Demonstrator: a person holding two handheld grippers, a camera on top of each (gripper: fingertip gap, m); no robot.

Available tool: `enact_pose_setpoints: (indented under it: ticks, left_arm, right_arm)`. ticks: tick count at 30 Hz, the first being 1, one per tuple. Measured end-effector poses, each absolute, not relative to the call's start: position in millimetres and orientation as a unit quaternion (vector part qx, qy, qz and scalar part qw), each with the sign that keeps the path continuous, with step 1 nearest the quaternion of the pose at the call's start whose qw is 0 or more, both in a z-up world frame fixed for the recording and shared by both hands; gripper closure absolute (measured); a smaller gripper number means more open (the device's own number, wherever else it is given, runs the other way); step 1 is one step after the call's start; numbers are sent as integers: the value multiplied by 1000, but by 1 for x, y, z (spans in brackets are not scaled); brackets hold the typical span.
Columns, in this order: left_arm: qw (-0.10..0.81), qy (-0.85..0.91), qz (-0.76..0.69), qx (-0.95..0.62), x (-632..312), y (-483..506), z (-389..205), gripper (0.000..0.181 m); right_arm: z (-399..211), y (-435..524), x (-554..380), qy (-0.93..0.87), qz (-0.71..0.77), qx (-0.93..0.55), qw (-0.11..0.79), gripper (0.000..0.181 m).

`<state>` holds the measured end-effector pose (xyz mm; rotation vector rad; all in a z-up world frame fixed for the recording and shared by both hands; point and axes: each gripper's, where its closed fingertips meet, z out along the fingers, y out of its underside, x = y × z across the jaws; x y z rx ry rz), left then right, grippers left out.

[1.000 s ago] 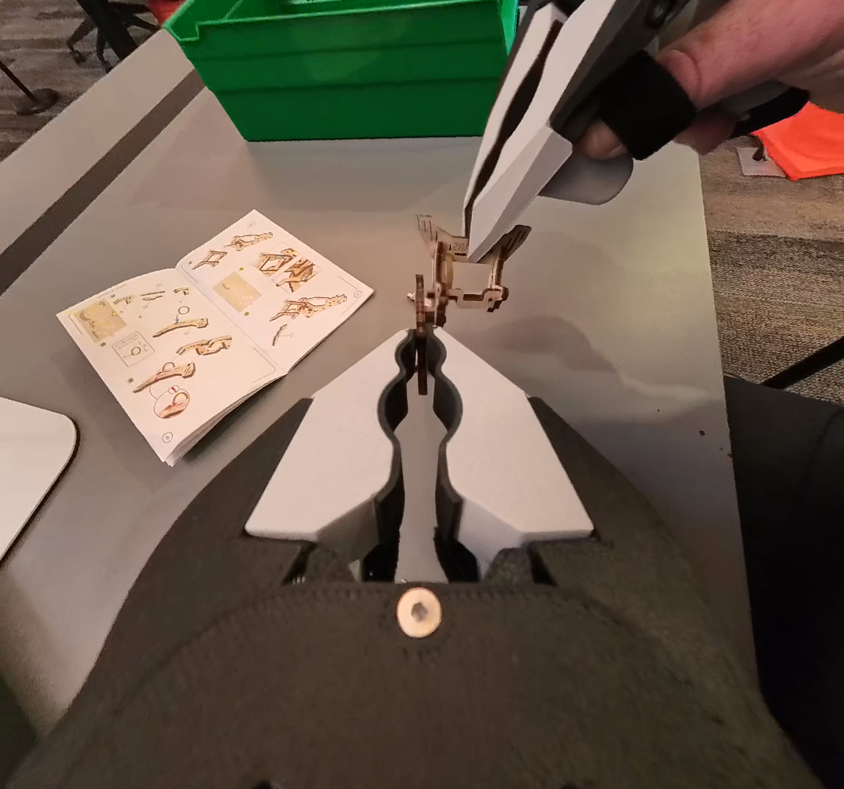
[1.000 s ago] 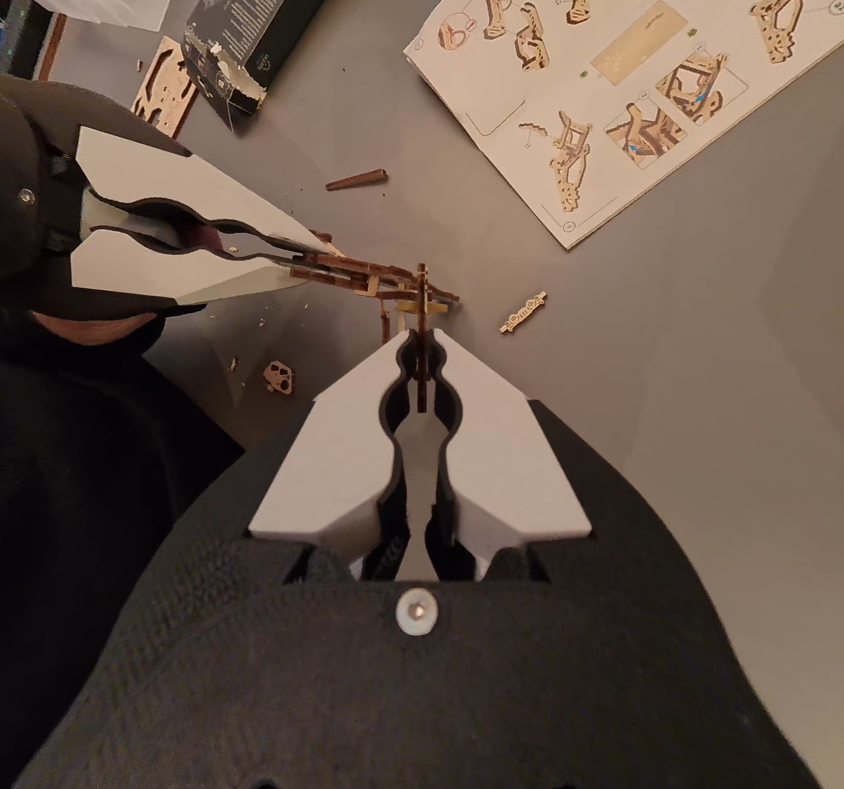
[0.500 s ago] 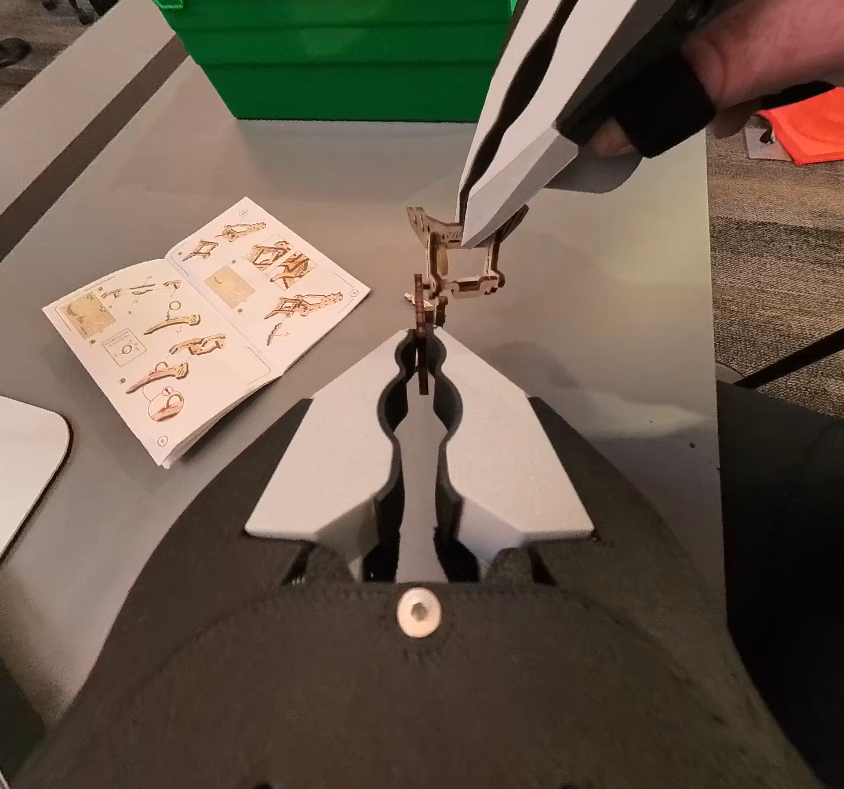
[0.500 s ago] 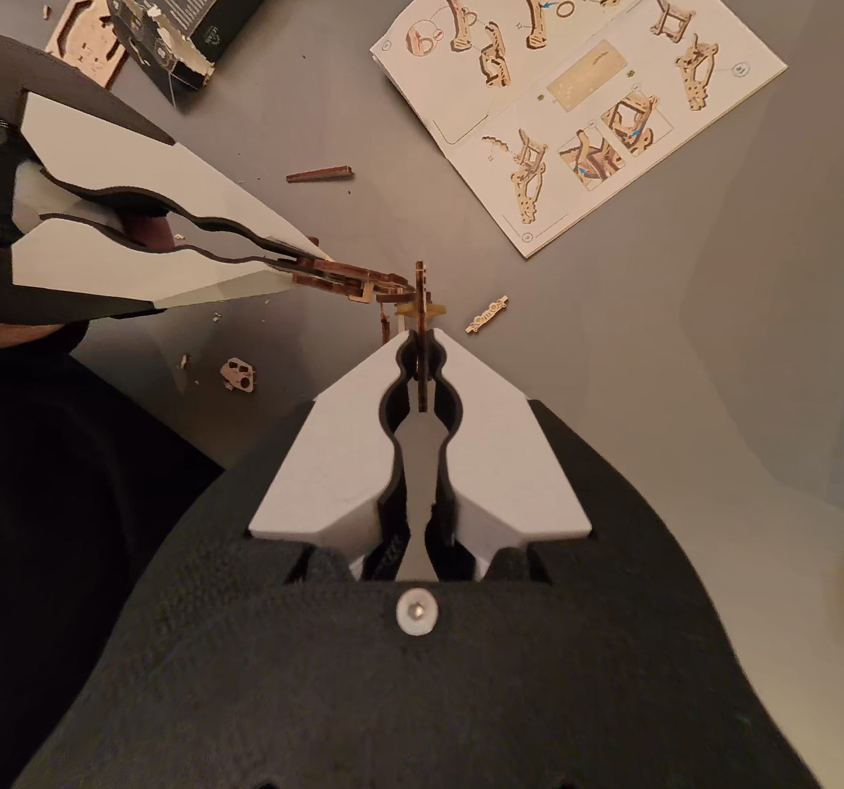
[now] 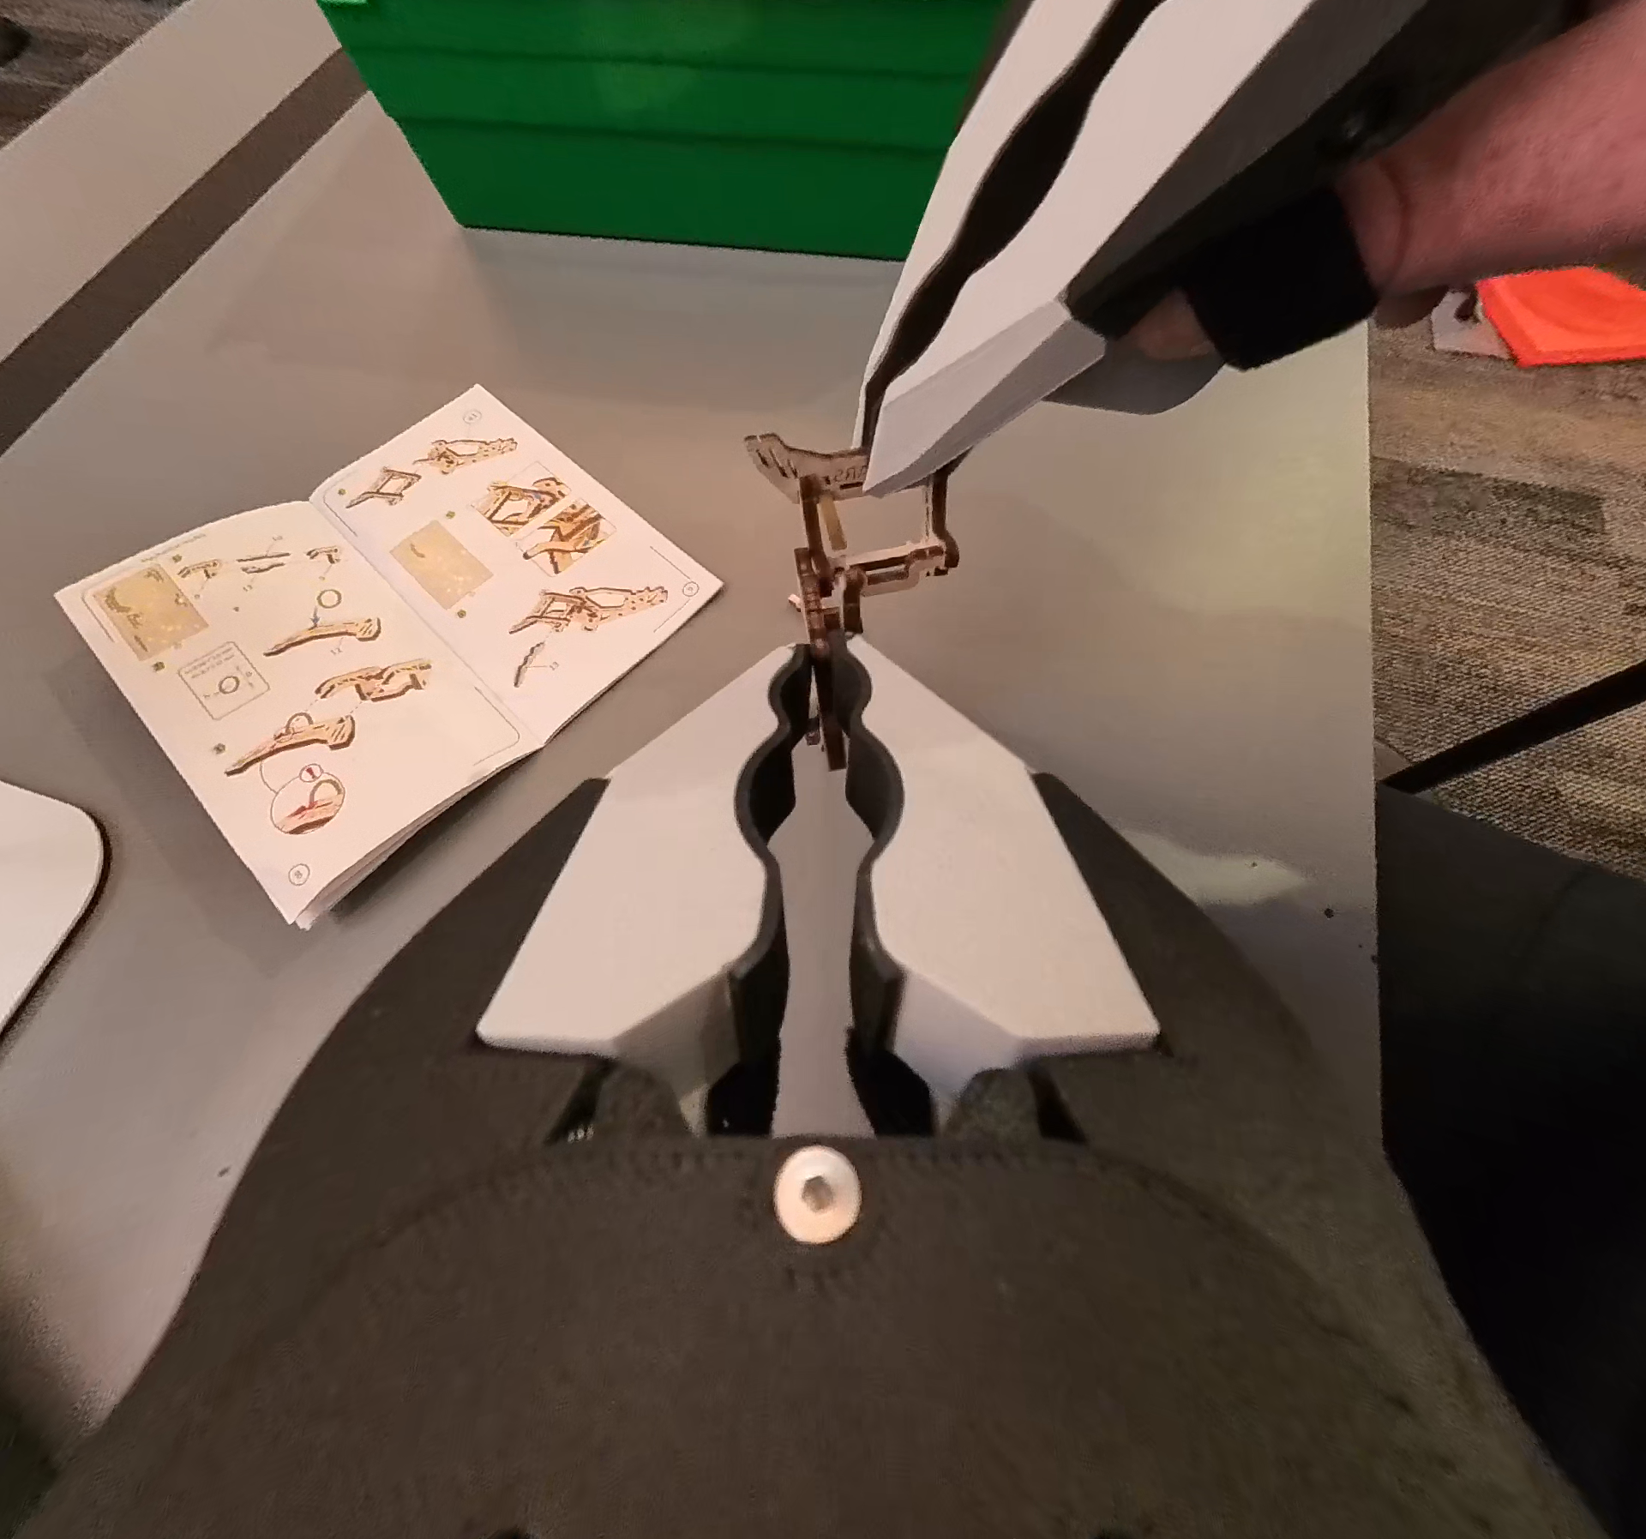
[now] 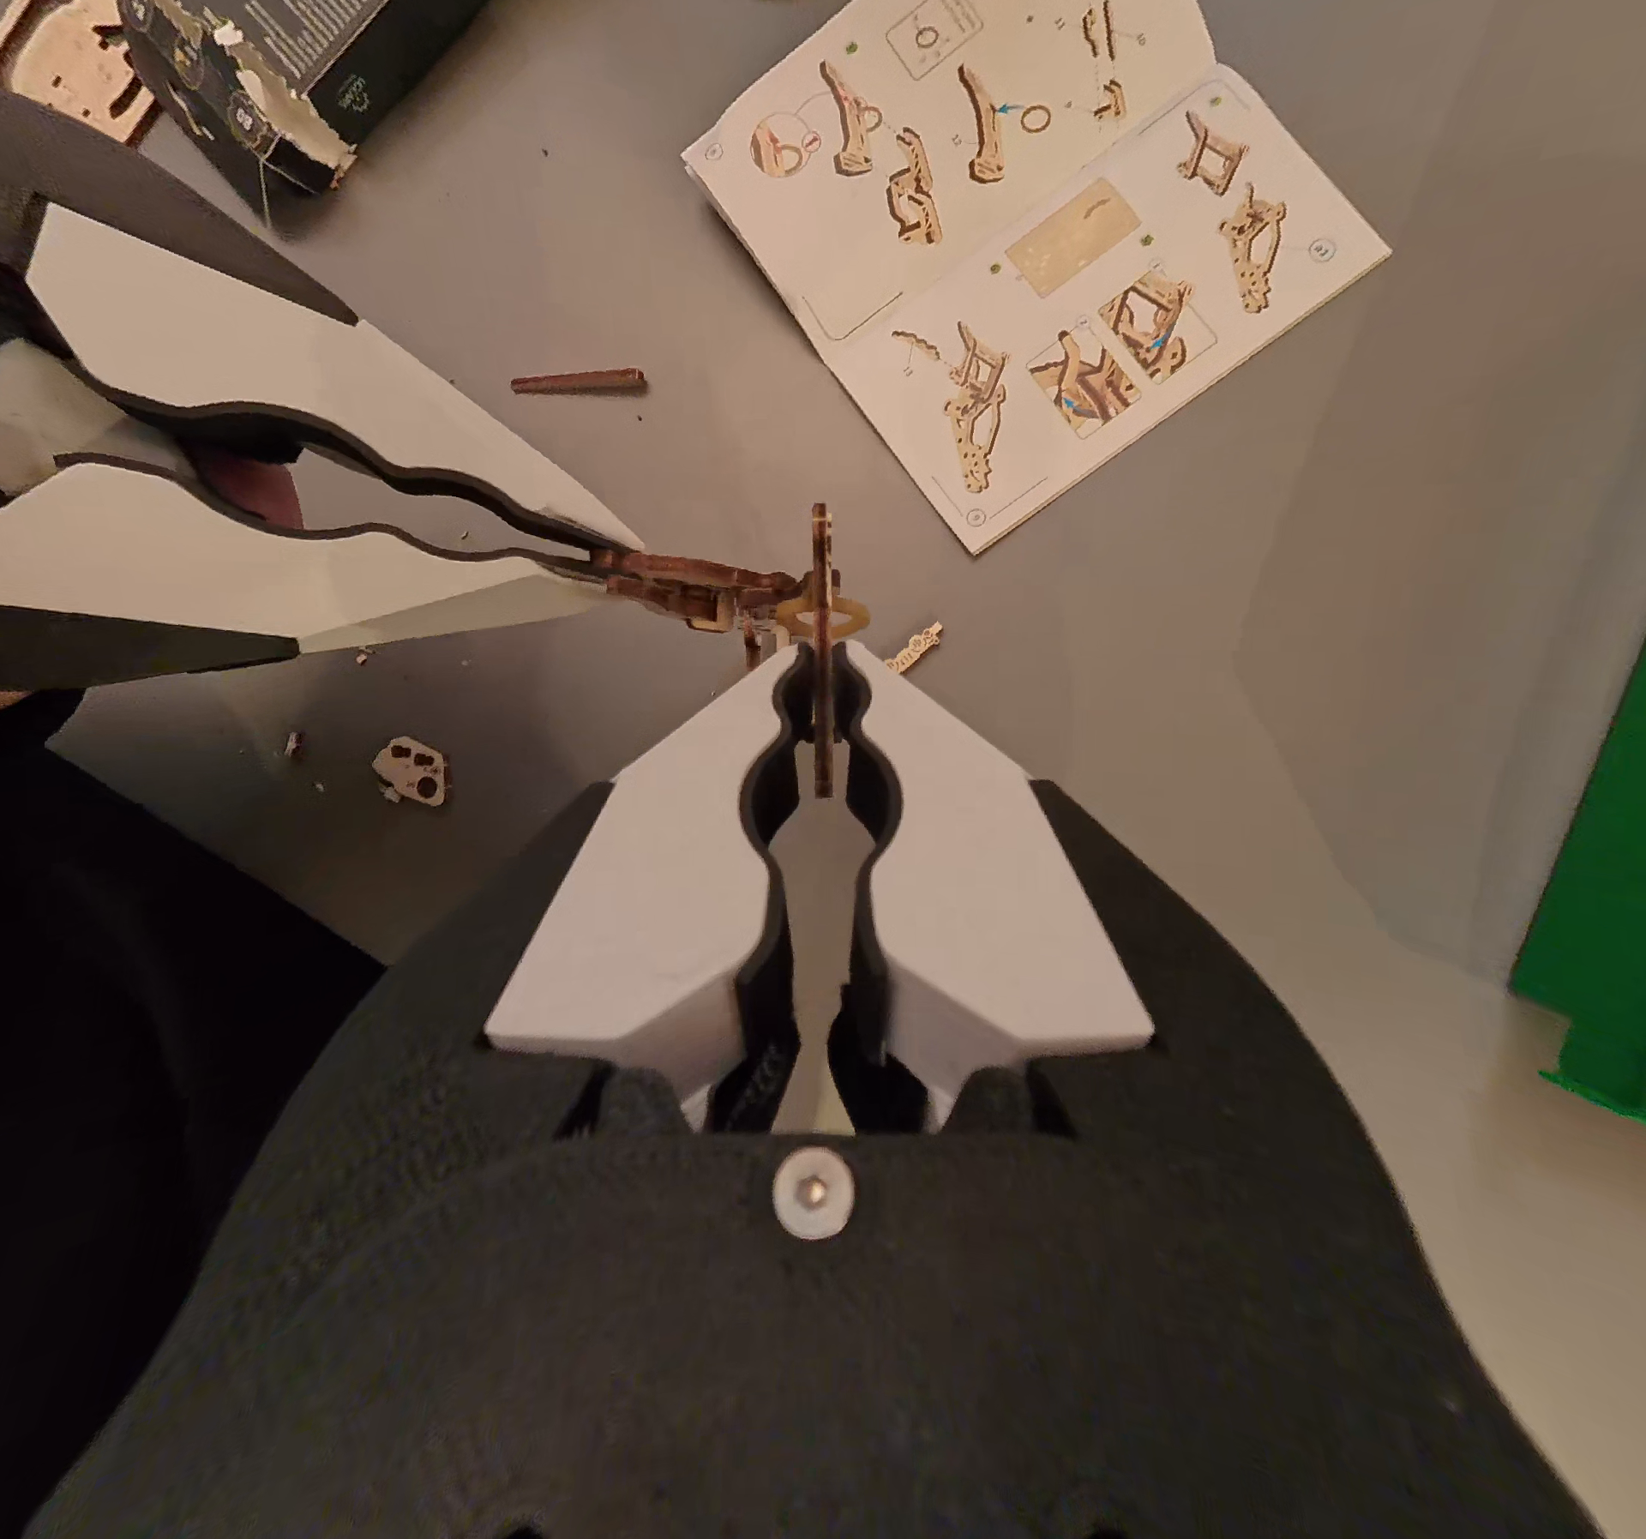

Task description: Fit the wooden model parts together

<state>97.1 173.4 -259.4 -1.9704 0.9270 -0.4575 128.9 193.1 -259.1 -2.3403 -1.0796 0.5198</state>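
Together, the left gripper and right gripper pinch opposite ends of one wooden model assembly, jaws nearly closed on it, held above the grey surface beside the open instruction booklet.

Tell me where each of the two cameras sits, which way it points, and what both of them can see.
Left wrist view: on the left gripper, looking across the table toward the green bin; the right gripper and a hand enter top right.
Right wrist view: on the right gripper, looking down at the table; the left gripper enters left.
Shared: the wooden model, the instruction booklet.
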Motion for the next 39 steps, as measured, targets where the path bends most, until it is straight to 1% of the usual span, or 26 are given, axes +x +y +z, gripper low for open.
enact_pose_setpoints:
  ticks: [1, 11, 27, 30, 33, 39]
  left_arm:
    - [442, 367, -194, -795, 97, 174, -259, 179]
    - [432, 300, -273, -805, 91, 176, -261, 180]
    - [425, 244, -329, -807, 84, 178, -264, 180]
    - [421, 229, -344, -807, 81, 179, -265, 180]
    - [416, 213, -362, -807, 78, 180, -268, 180]
    - [404, 179, -399, -803, 73, 183, -272, 180]
  right_arm:
    - [-259, 194, 128, -394, 192, -861, 258, 181]
    - [-261, 196, 121, -365, 223, -856, 291, 181]
    - [-260, 196, 111, -355, 250, -853, 290, 179]
    - [-260, 196, 107, -357, 250, -852, 289, 175]
    - [-261, 198, 105, -350, 263, -853, 285, 176]
    - [-260, 200, 100, -335, 287, -853, 279, 170]
